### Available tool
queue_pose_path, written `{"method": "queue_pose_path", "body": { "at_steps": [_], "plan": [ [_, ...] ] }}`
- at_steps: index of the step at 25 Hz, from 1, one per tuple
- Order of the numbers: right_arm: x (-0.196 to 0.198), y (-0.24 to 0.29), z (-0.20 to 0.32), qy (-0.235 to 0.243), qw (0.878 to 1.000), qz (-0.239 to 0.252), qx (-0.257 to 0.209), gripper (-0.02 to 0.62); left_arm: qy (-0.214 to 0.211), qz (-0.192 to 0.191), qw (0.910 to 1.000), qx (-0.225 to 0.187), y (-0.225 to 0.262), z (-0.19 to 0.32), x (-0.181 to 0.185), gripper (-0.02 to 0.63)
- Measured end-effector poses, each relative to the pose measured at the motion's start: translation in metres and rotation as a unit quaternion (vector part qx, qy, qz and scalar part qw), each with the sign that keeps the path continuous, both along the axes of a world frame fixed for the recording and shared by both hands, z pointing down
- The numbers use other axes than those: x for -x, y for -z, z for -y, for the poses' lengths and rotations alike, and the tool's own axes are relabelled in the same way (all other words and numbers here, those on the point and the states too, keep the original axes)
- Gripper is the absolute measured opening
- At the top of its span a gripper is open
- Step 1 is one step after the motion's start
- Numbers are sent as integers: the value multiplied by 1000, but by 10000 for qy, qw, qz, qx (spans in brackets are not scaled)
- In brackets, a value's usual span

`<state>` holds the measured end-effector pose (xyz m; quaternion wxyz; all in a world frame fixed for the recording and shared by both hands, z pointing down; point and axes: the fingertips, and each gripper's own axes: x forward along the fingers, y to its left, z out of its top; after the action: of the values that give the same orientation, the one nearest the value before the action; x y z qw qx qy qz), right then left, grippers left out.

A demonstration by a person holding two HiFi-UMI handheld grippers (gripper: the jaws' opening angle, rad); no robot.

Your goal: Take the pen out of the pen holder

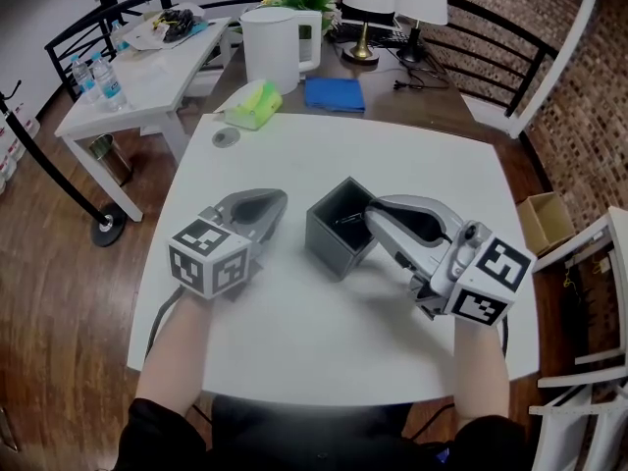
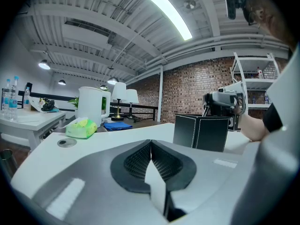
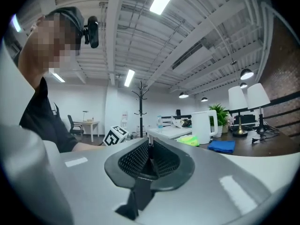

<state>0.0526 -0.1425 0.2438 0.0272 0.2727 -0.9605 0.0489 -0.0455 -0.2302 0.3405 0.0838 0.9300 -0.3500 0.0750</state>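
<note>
The black square pen holder (image 1: 334, 234) stands open-topped in the middle of the white table (image 1: 294, 351). My right gripper (image 1: 371, 211) reaches in from the right, its tips over the holder's right rim. In the right gripper view its jaws (image 3: 150, 146) are nearly together on a slim dark pen (image 3: 149, 159), most of which is hidden. My left gripper (image 1: 277, 198) rests on the table left of the holder, shut with nothing in it. The left gripper view shows its pads (image 2: 140, 159) meeting, with the holder (image 2: 201, 133) ahead to the right.
Beyond the table stand a white kettle (image 1: 278, 47), a green tissue pack (image 1: 254, 103), a blue cloth (image 1: 334, 94) and two lamps (image 1: 371, 8). A small round disc (image 1: 226, 138) lies at the table's far left. A side table with bottles (image 1: 98, 81) is at left.
</note>
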Motion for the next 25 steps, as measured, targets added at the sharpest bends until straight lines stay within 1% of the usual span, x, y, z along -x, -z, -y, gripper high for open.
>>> {"method": "queue_pose_path", "body": {
  "at_steps": [3,6,9,12,14,16,19,21,25],
  "plan": [
    [-14,27,-5,-110,9990,361,-239,41,0,5,10000,11,0,0,0,3],
    [-37,57,-12,-337,9954,711,-550,43,1,-1,10000,4,0,-1,0,3],
    [-65,80,-11,-765,9884,890,-969,41,11,-3,10000,-9,1,-1,1,3],
    [-90,74,1,-1337,9805,997,-1043,41,42,-6,10000,-15,1,0,2,3],
    [-103,56,12,-1756,9752,887,-1017,41,62,-9,10000,-21,1,0,2,3],
    [-111,28,26,-2151,9704,554,-950,41,78,-13,10000,-27,2,0,2,3],
    [-120,-18,49,-2609,9629,63,-685,42,90,-12,10000,-25,2,1,3,3],
    [-122,-38,56,-2754,9597,-144,-546,41,87,-13,10000,-15,1,0,2,3],
    [-123,-52,56,-2841,9570,-499,-302,43,82,3,10000,-6,1,0,2,3]
  ]
}}
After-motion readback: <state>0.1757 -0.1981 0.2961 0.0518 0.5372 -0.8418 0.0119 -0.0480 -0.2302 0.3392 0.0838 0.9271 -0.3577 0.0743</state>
